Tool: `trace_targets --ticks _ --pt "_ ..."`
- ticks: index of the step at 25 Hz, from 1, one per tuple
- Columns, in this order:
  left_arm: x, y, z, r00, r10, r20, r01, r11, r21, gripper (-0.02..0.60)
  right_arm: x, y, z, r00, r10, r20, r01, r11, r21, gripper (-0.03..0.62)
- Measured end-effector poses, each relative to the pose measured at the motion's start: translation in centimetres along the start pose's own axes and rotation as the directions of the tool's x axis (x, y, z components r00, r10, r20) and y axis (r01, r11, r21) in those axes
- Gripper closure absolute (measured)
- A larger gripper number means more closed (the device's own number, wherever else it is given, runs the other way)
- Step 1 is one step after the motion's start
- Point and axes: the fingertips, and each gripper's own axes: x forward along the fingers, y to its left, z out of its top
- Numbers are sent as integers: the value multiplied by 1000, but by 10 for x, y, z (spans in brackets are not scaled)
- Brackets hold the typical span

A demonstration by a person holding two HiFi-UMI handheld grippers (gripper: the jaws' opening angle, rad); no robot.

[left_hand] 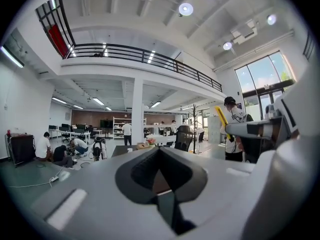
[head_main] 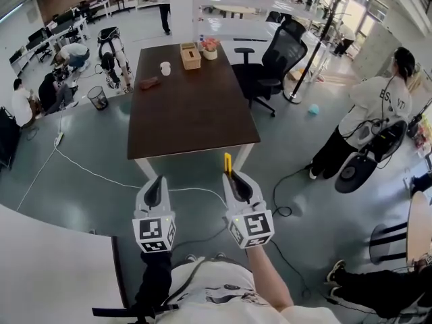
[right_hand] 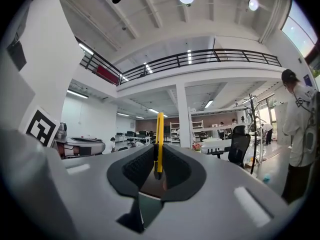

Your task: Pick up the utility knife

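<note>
Step in hand: I judge the pick-up as good as complete. The right gripper [head_main: 233, 178] has its fingers pinching the utility knife [right_hand: 159, 139], whose yellow body stands up out of the pads, in the air and well short of the bench [head_main: 189, 113]. The left gripper [head_main: 158, 181] has its fingers pressed together on nothing. The next move calls for a steady hold only. The knife's lower end is hidden in the pads, and I cannot tell the blade's state.

I see a dark brown table [head_main: 192, 106] on a glossy grey floor [head_main: 88, 154], with a black office chair [head_main: 277, 63] beside it. There's a railed mezzanine [left_hand: 145, 56], round ceiling lights [left_hand: 185, 9] and a tall window [left_hand: 262, 76]. Far back is shelving [left_hand: 117, 126], I think; it's small.
</note>
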Motion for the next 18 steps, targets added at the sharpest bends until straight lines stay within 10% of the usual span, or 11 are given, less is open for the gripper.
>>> trace_targets --ticks 18 --pt "5 -3 8 1000 -1 11 1 1000 11 584 4 -4 3 1000 -9 16 9 1000 -4 543"
